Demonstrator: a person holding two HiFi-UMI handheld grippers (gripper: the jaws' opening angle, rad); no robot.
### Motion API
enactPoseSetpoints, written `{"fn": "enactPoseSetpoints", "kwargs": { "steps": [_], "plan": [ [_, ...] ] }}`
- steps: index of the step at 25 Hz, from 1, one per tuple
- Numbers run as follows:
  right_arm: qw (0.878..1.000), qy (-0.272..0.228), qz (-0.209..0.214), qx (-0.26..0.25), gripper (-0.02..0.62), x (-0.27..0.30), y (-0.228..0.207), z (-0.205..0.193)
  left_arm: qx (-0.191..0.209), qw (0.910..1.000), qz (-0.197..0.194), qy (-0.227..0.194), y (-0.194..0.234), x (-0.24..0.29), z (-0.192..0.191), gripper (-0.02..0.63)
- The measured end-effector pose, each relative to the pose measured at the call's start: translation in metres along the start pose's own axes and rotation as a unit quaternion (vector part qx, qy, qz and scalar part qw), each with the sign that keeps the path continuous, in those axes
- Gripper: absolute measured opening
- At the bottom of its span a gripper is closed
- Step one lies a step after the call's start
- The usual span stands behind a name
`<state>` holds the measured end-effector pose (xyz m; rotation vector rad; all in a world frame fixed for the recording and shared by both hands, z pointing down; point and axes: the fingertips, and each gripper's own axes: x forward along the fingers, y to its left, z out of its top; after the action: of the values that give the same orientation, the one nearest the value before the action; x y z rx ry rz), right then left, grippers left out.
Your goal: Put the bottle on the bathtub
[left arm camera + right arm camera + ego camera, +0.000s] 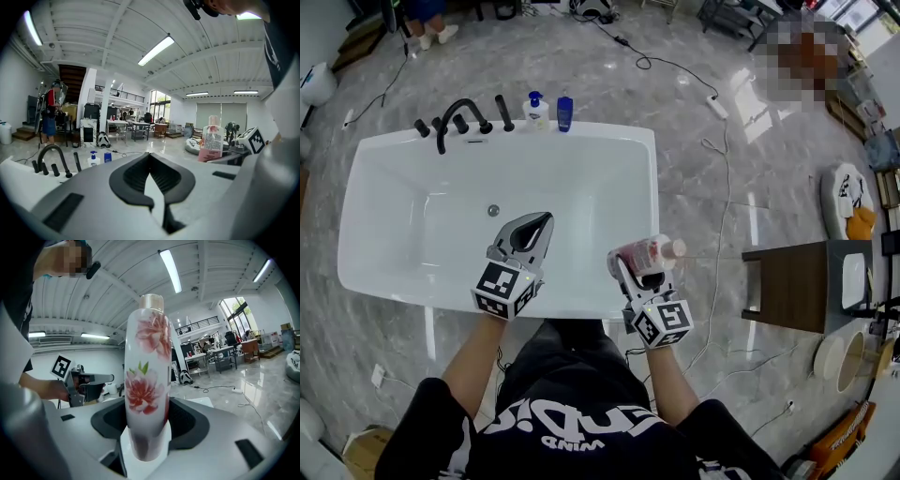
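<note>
A white bottle printed with red flowers [649, 254] is held over the bathtub's near right corner, its cap pointing right. My right gripper [636, 268] is shut on it. In the right gripper view the bottle [147, 380] stands upright between the jaws of the right gripper [146, 430]. The white bathtub [506, 137] fills the middle of the head view. My left gripper [546, 223] hangs over the tub's near side, shut with nothing in it. In the left gripper view the tips of the left gripper [149, 157] meet, and the bottle [209, 140] shows at the right.
A black faucet [455, 117] with black handles stands on the tub's far rim. Beside it are a white pump bottle [536, 110] and a blue bottle [565, 112]. A brown table [787, 286] stands to the right. Cables cross the marble floor [722, 159]. A person [49, 112] stands far off.
</note>
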<state>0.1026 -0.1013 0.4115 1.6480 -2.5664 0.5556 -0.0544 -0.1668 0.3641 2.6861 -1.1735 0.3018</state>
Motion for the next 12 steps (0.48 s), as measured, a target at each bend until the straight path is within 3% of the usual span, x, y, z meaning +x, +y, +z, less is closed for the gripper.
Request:
{"fn": "enactPoseSetpoints", "kwargs": {
  "steps": [12],
  "plan": [
    [1.0, 0.009, 0.018, -0.014, 0.252, 0.095, -0.052, -0.021, -0.011, 0.9998, 0.009, -0.016, 0.061, 0.083, -0.026, 0.008]
  ]
}}
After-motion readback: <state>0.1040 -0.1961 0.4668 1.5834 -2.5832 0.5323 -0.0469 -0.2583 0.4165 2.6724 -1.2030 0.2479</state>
